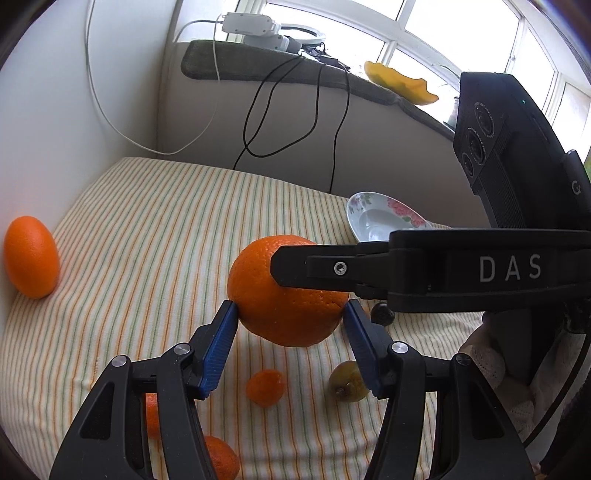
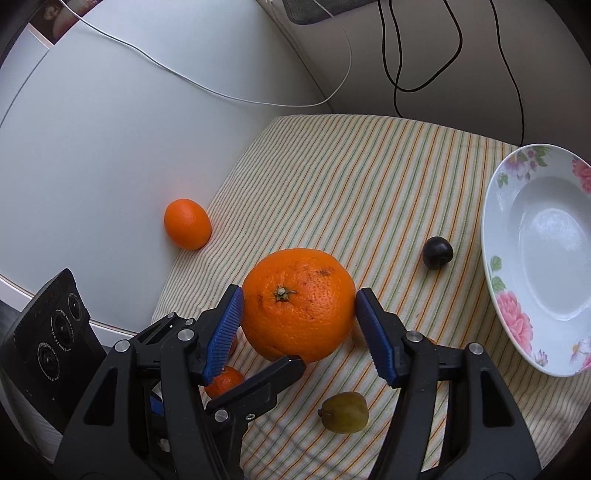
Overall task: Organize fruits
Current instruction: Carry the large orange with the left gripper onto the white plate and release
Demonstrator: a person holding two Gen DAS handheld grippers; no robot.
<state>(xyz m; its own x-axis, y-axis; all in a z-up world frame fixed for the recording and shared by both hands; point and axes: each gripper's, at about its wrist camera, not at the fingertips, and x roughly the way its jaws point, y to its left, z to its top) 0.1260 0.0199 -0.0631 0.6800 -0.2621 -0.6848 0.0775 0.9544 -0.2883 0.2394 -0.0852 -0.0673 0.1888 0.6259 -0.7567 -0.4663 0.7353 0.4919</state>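
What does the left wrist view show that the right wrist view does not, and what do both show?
Only the left wrist view shows the window, the yellow object on the ledge and the "DAS" lettering. Only the right wrist view shows the whole floral plate and the big orange's stem. Both show the big orange, the egg-shaped orange, the green fruit and the striped cloth.

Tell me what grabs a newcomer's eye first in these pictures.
The big orange at the middle of the striped cloth, flanked by the blue pads of both grippers: the left gripper and the right gripper each bracket it. Next comes the flowered plate at the cloth's right edge, with nothing in it, and a dark plum lying beside it.
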